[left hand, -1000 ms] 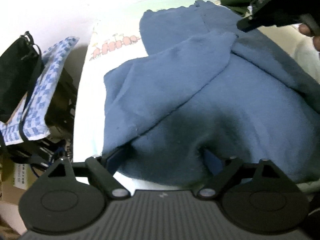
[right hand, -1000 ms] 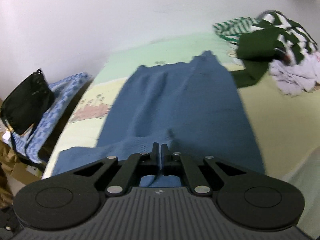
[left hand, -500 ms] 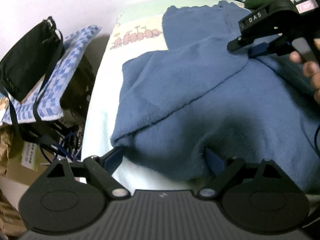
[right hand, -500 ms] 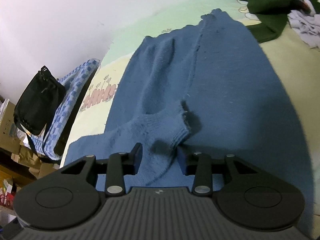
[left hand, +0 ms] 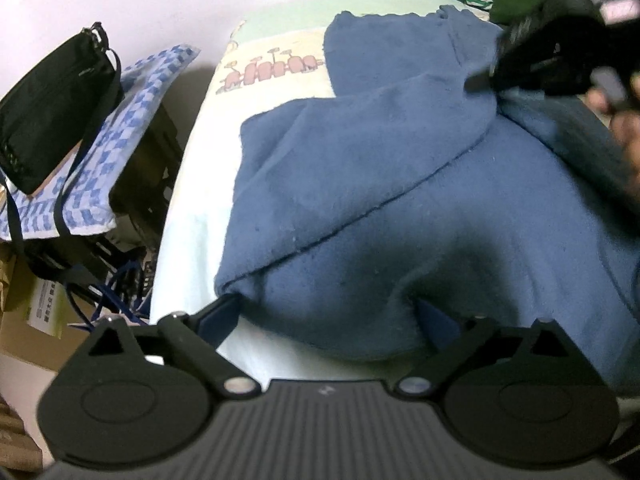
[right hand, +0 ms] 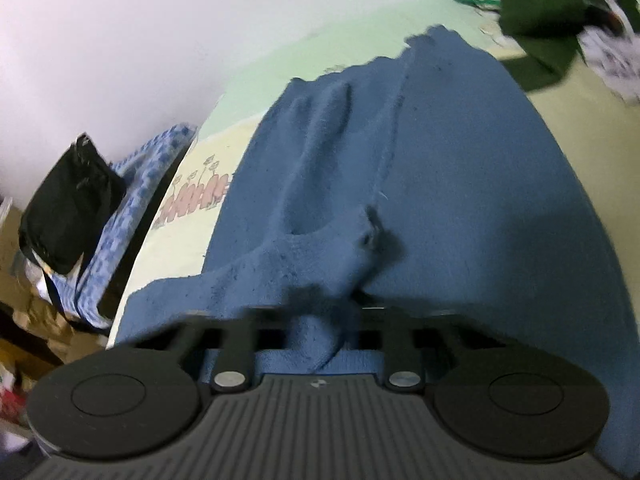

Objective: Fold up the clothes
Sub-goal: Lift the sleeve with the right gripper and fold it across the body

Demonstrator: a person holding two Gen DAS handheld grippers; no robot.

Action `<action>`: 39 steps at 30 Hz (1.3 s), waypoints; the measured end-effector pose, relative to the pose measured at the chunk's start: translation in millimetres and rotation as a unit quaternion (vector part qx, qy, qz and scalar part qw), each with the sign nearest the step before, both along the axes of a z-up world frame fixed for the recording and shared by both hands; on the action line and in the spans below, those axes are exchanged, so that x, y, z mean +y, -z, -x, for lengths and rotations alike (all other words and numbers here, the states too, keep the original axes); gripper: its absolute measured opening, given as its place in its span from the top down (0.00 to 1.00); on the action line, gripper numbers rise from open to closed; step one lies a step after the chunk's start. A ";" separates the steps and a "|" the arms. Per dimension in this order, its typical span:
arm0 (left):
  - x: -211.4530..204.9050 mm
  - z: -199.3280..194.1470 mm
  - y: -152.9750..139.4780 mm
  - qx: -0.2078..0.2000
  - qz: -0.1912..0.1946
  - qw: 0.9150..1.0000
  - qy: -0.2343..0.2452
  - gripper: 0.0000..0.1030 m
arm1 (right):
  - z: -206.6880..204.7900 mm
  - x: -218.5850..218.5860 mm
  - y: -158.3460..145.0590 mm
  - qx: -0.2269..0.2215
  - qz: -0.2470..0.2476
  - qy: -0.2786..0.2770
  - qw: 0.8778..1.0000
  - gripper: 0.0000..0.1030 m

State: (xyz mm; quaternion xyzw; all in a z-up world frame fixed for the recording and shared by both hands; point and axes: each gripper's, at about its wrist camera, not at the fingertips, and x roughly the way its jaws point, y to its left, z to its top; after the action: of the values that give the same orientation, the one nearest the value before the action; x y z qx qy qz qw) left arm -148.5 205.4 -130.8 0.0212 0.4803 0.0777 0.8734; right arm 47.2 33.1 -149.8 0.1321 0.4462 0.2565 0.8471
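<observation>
A blue sweater (left hand: 400,208) lies spread on the bed, with one sleeve (left hand: 360,152) folded across its body. My left gripper (left hand: 326,316) is open, its jaws wide apart on either side of the sweater's near edge. My right gripper (right hand: 316,320) is open over the folded sleeve's cuff (right hand: 340,248), which lies loose between its jaws. The right gripper also shows in the left wrist view (left hand: 552,56), blurred, above the sweater's far right.
A pile of green, striped and pale clothes (right hand: 560,20) sits at the bed's far right. A black bag (left hand: 52,112) on a blue checked cloth (left hand: 120,128) stands left of the bed (left hand: 188,240). Boxes and cables lie below it. A wall runs behind.
My right gripper went from shut on the sleeve cuff to open, letting the cuff drop onto the sweater body, and has drawn back a little. My left gripper stayed open at the near edge.
</observation>
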 end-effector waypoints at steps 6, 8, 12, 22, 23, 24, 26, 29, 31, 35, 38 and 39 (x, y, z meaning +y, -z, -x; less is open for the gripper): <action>-2.0 2.1 -2.3 -0.004 -0.001 1.000 0.004 0.07 | 3.5 -36.2 -55.6 -0.067 -0.060 0.020 0.996 0.95; -4.5 2.1 -5.4 -0.007 0.004 1.000 0.006 0.09 | 6.0 -55.9 -75.1 -0.097 -0.064 0.041 0.992 0.95; -15.4 0.2 -12.5 -0.015 0.022 0.999 0.020 0.10 | 8.1 -99.1 -97.1 -0.122 -0.053 0.102 0.986 0.95; -70.1 -8.9 -18.6 -0.028 -0.017 0.998 0.058 0.19 | 18.9 -206.2 -106.9 -0.136 -0.027 0.246 0.959 0.95; -74.0 -9.3 -19.7 -0.031 -0.022 0.997 0.062 0.19 | 21.5 -214.7 -108.3 -0.139 -0.027 0.255 0.957 0.95; -77.9 -9.8 -20.8 -0.033 -0.026 0.997 0.063 0.19 | 23.9 -223.3 -109.6 -0.141 -0.026 0.262 0.954 0.95; -85.9 -10.6 -22.6 -0.038 -0.035 0.997 0.066 0.21 | 26.6 -237.5 -110.8 -0.143 -0.027 0.275 0.950 0.95; -96.7 -8.0 -23.1 -0.045 -0.058 0.995 0.070 0.31 | 29.3 -254.0 -110.6 -0.143 -0.026 0.290 0.946 0.95; -103.3 -5.8 -21.8 -0.044 -0.070 0.994 0.070 0.47 | 30.2 -263.3 -107.9 -0.141 -0.023 0.296 0.945 0.95; -115.0 -0.5 -18.9 -0.033 -0.068 0.994 0.076 0.73 | 23.5 -277.1 -89.5 -0.120 -0.011 0.304 0.945 0.95; -123.7 6.0 -19.8 -0.029 -0.062 0.994 0.082 0.82 | 18.2 -287.3 -75.2 -0.104 -0.002 0.311 0.945 0.95; -125.8 8.5 -21.2 -0.030 -0.058 0.994 0.084 0.82 | 16.4 -290.7 -70.4 -0.099 0.001 0.313 0.945 0.95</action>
State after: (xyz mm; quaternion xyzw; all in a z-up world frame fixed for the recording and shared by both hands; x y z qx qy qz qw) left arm -157.1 79.6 -109.6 0.1098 0.4446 0.0323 0.8884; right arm 30.8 -257.6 -79.4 0.2383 0.2969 -0.0098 0.9247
